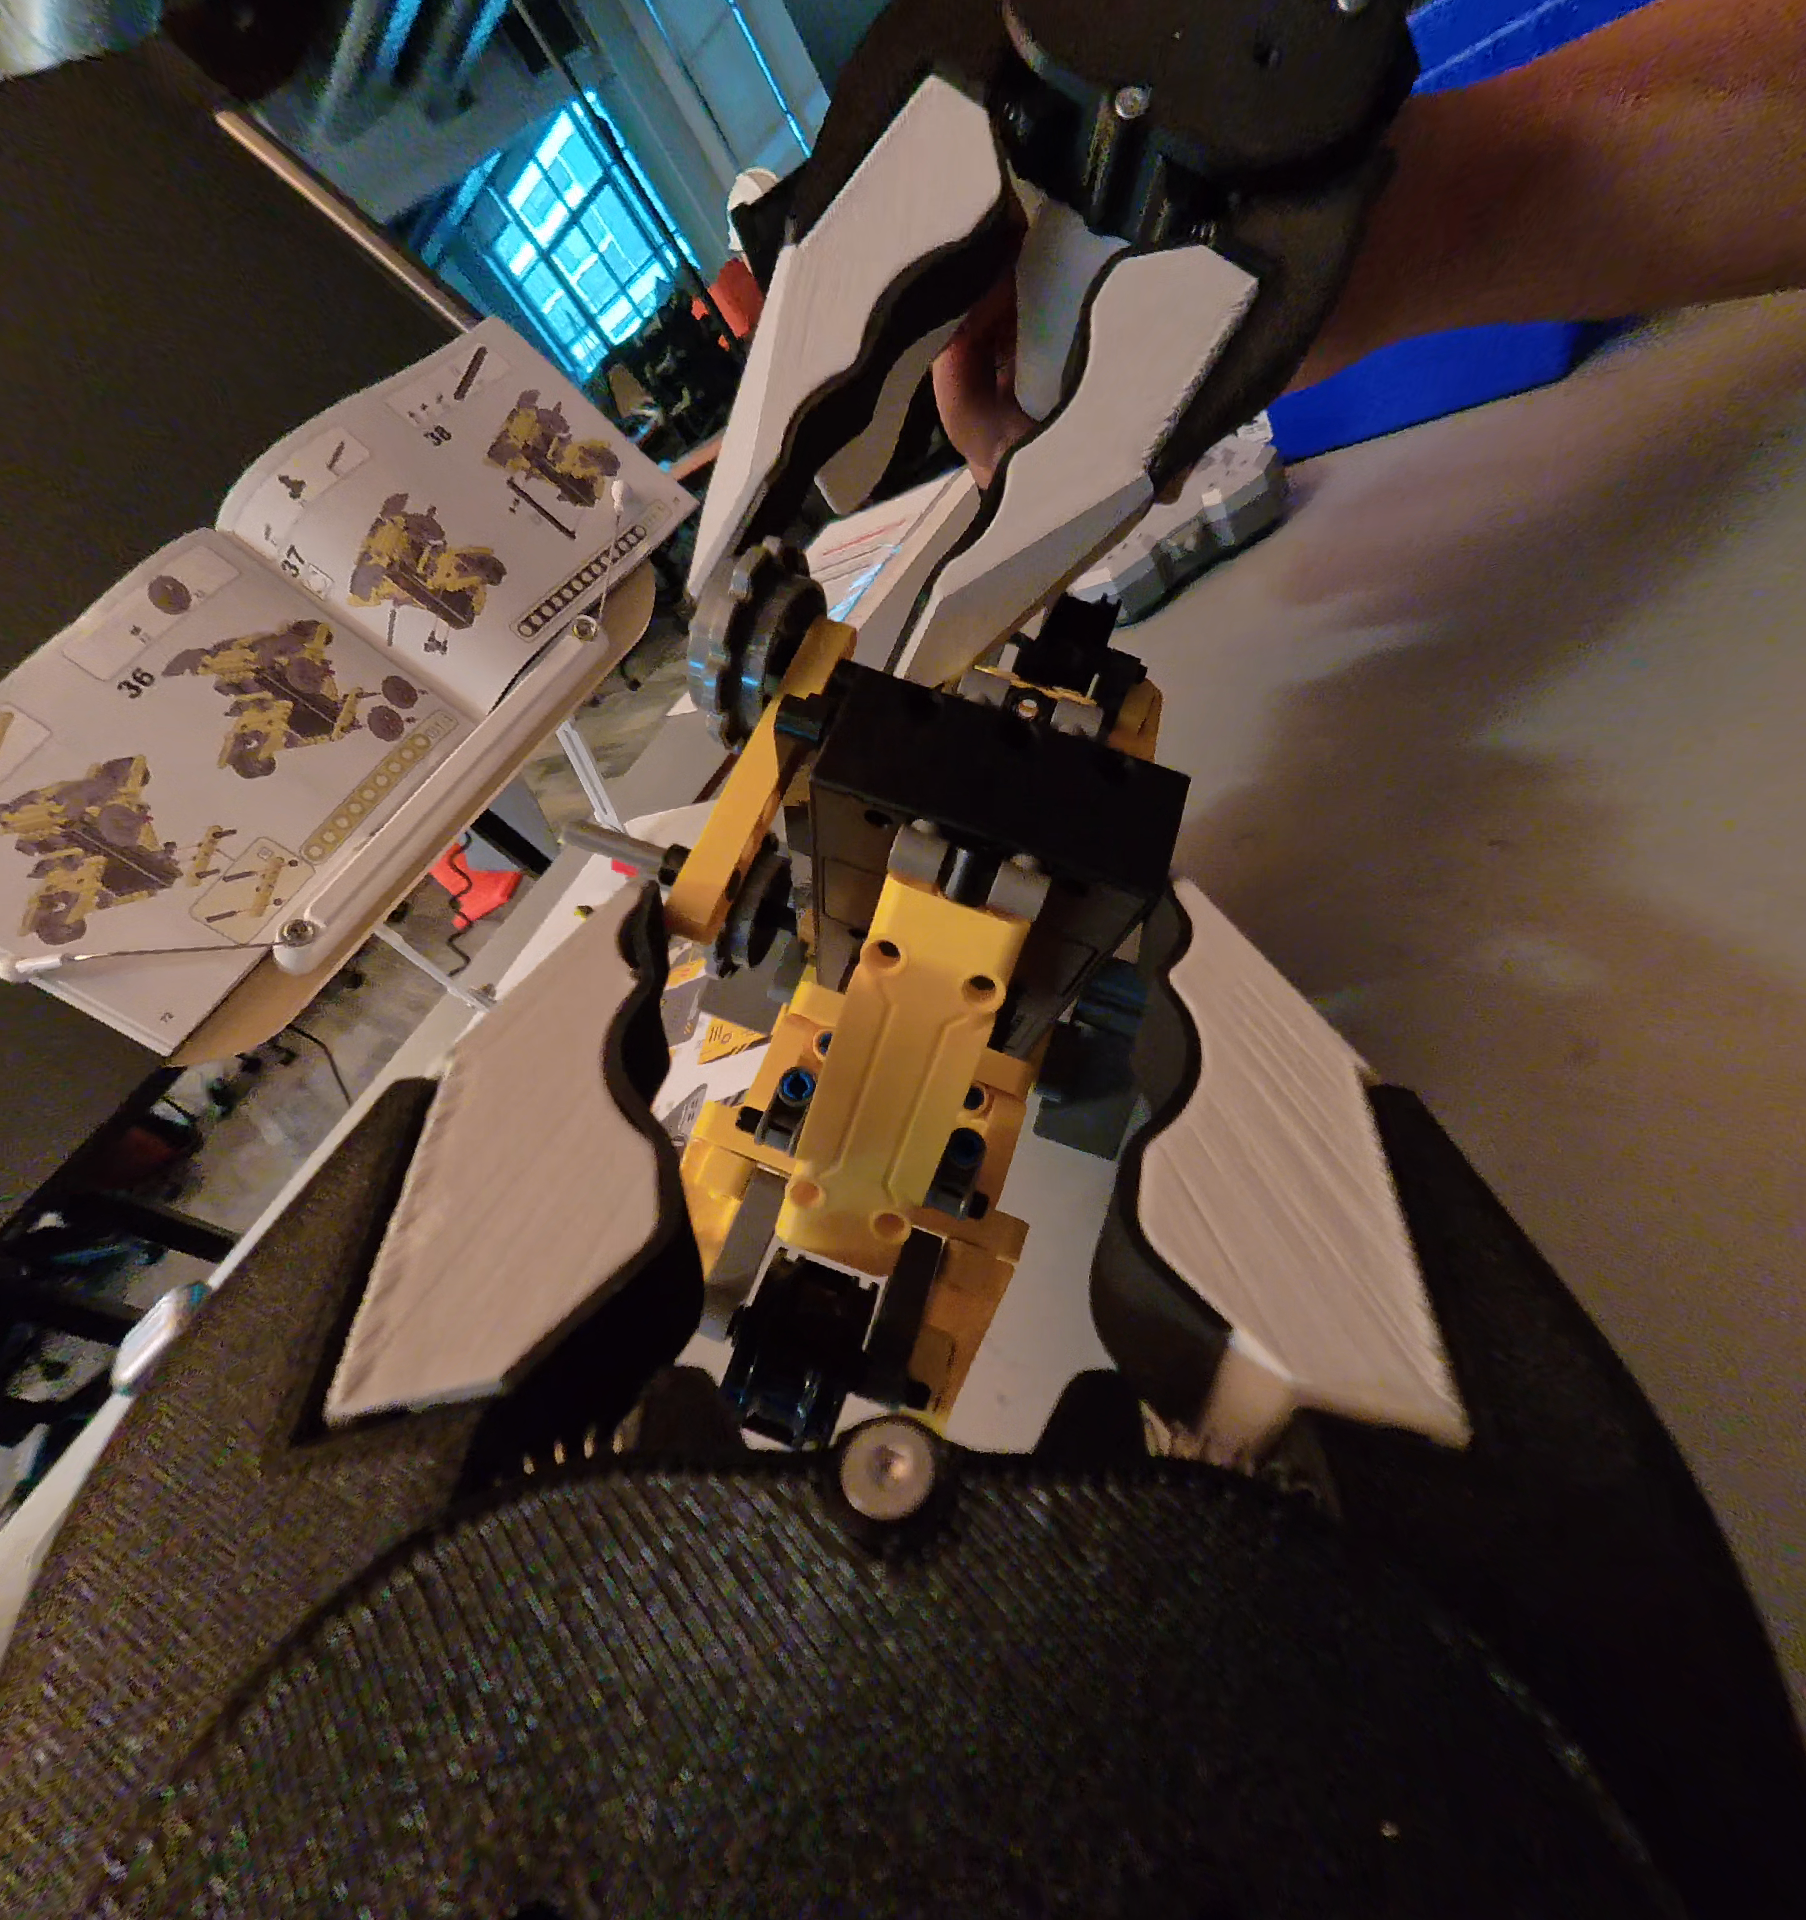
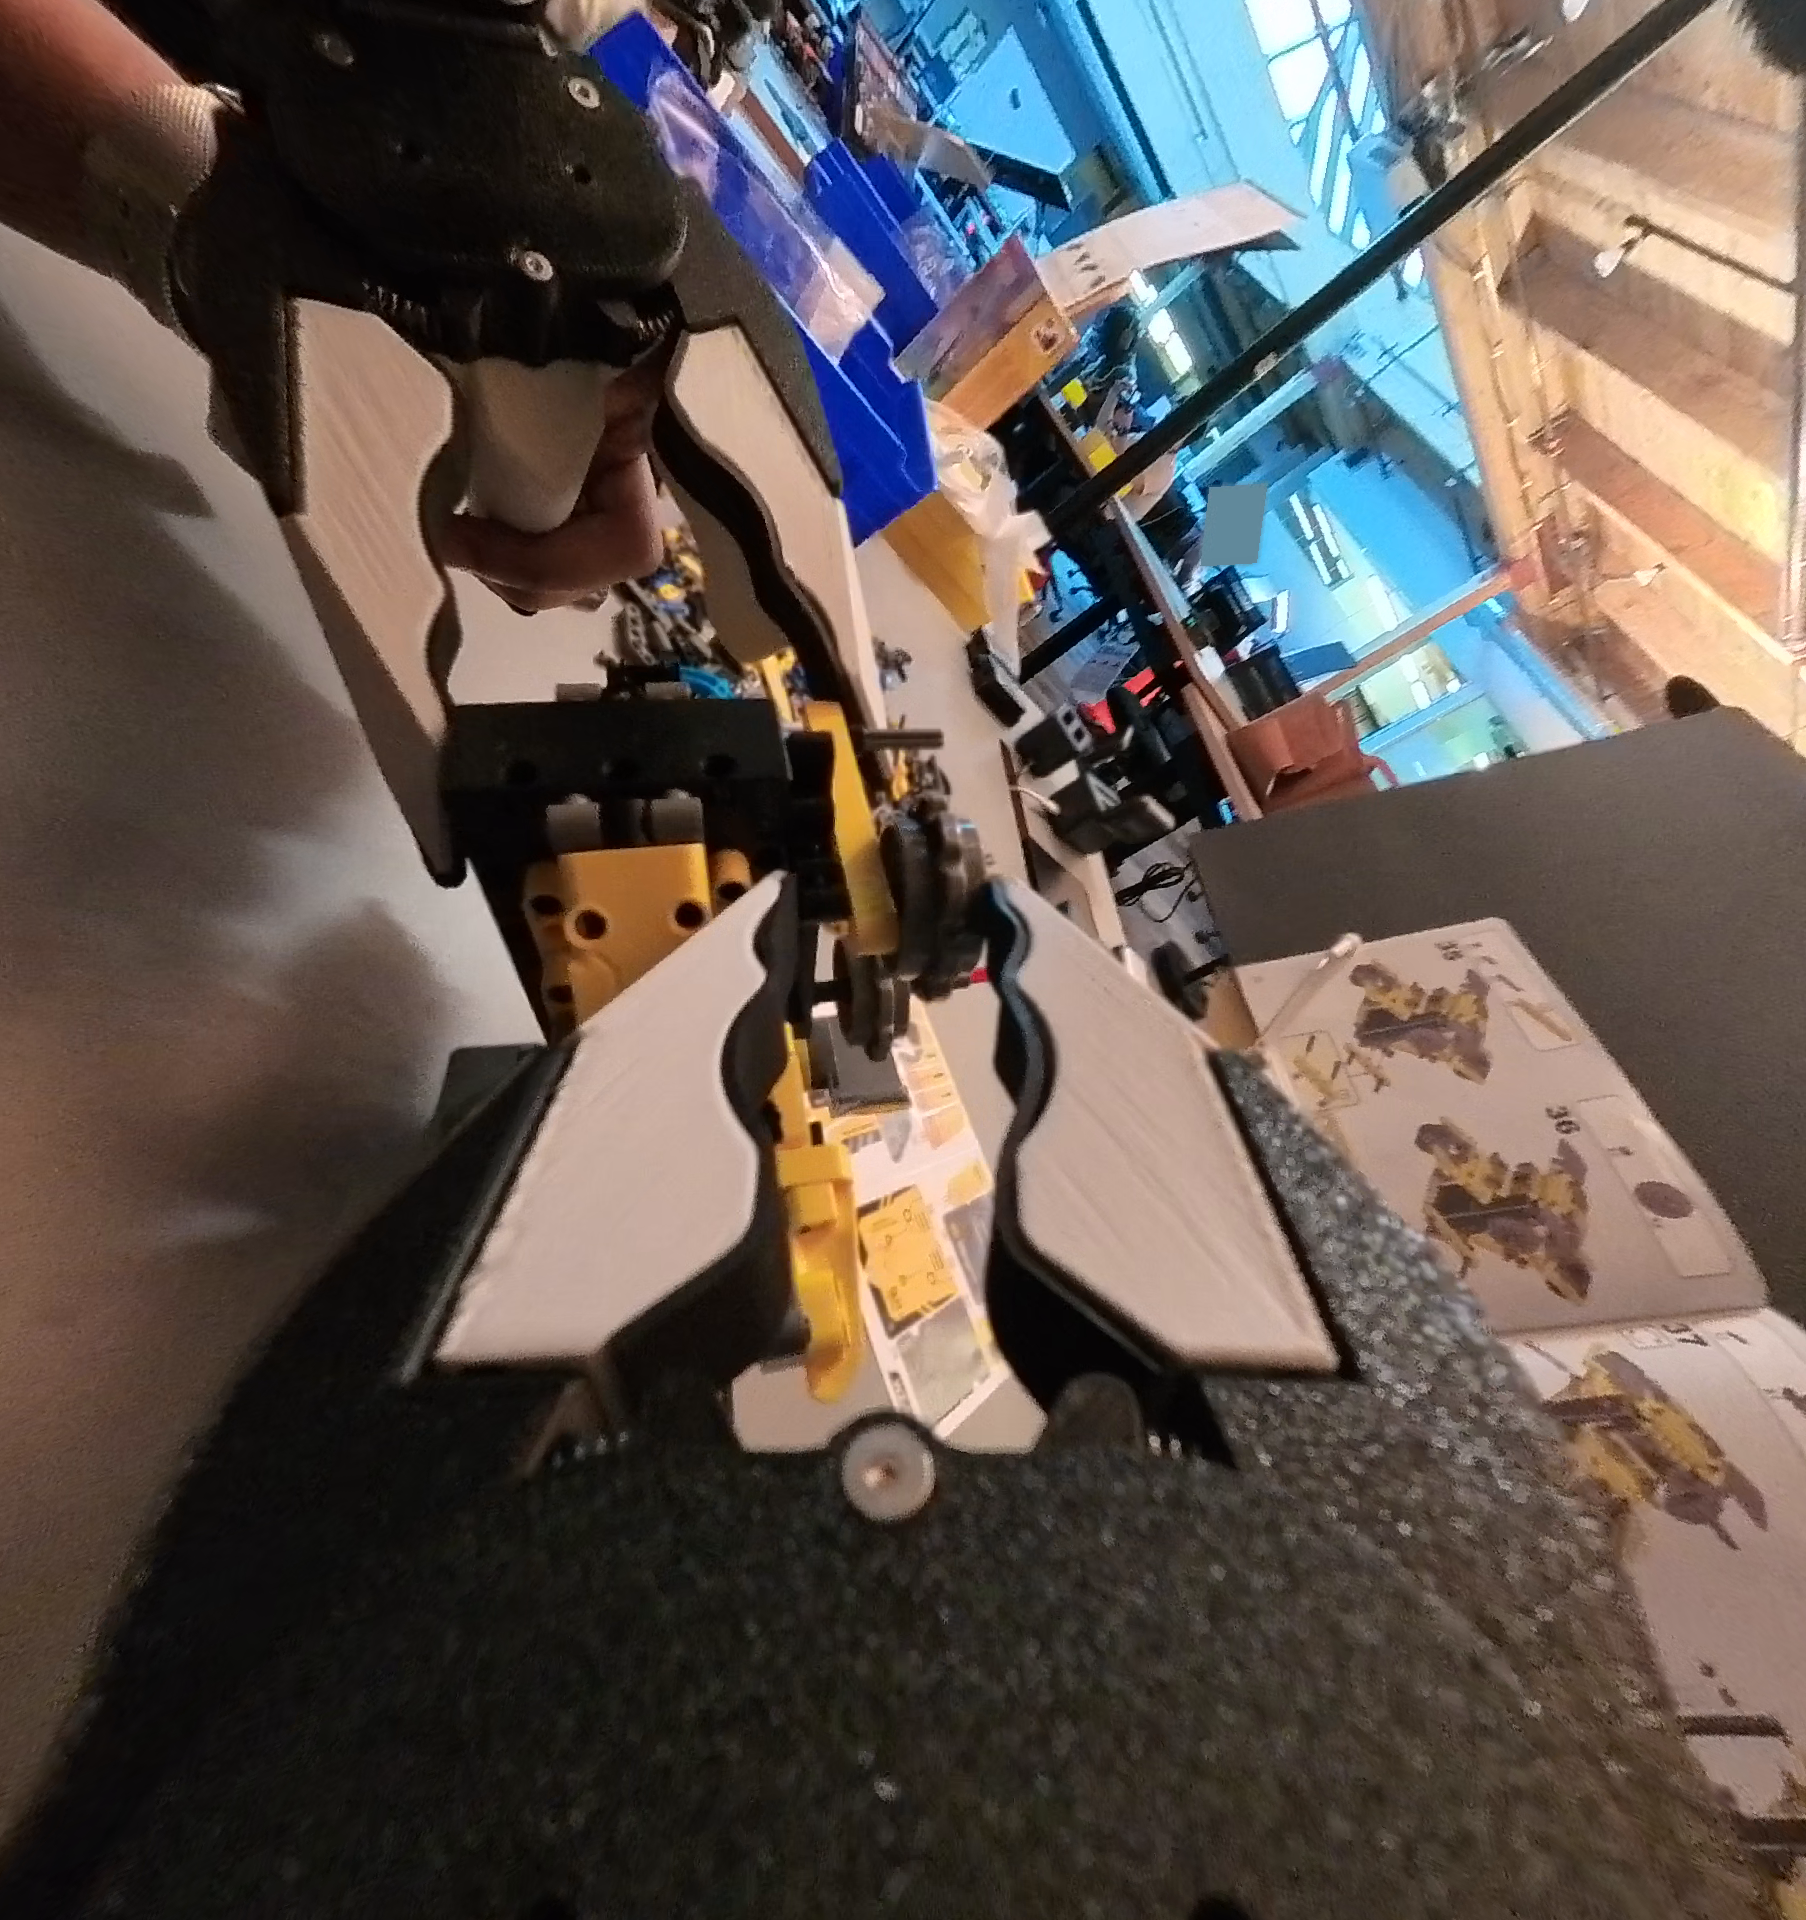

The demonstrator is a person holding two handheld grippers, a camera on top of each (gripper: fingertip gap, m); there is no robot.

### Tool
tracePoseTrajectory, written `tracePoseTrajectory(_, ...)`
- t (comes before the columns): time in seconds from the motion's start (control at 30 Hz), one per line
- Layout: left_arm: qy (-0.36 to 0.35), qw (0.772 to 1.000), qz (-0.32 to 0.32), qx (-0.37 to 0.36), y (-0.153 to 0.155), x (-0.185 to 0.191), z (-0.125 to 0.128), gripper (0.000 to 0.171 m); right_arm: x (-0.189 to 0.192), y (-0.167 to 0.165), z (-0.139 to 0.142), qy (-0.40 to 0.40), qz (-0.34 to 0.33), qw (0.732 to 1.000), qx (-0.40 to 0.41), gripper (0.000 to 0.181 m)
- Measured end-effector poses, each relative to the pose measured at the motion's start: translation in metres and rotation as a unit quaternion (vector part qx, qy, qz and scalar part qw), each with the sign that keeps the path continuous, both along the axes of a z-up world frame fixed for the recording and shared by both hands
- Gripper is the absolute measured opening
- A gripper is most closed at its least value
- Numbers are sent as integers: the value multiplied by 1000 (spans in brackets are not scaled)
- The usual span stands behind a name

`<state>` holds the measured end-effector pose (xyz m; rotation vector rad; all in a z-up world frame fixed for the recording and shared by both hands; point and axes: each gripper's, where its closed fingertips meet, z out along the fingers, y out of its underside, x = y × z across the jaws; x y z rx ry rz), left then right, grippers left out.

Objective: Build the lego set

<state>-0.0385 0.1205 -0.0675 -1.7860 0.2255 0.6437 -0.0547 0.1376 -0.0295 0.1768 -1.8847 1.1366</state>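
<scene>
Gripping yellow-black brick model [image 1: 909, 1039], left hand-held gripper [image 1: 909, 935], right hand-held gripper [image 2: 883, 904] seemingly pinching gear [image 2: 930, 883]

1. Model [image 1: 909, 1049]: a yellow and black brick-built vehicle, clamped at its black block between the left gripper [image 1: 914, 935] fingers, above the table.
2. Gear [image 1: 748, 649]: a dark grey toothed wheel on the model's side, pinched between the right gripper [image 2: 888, 920] fingertips.

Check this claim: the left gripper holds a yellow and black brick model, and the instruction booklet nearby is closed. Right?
No. The instruction booklet is open on its stand, as the left wrist view shows; the left gripper does hold the brick model.
</scene>
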Motion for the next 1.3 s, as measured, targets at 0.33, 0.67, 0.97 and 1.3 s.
tracePoseTrajectory(0.33,-38,999,2,-11,-10,43,-1,90,43,-10,-3,122,-29,990,64,35)
tracePoseTrajectory(0.67,-139,989,47,6,-19,62,-19,78,80,-11,-28,230,-54,955,180,34)
tracePoseTrajectory(0.97,-139,985,90,-37,-8,58,-44,67,84,-15,-77,200,-89,956,193,12)
tracePoseTrajectory(1.3,-143,983,101,-55,-2,40,-57,65,88,5,-88,94,-85,986,111,42)
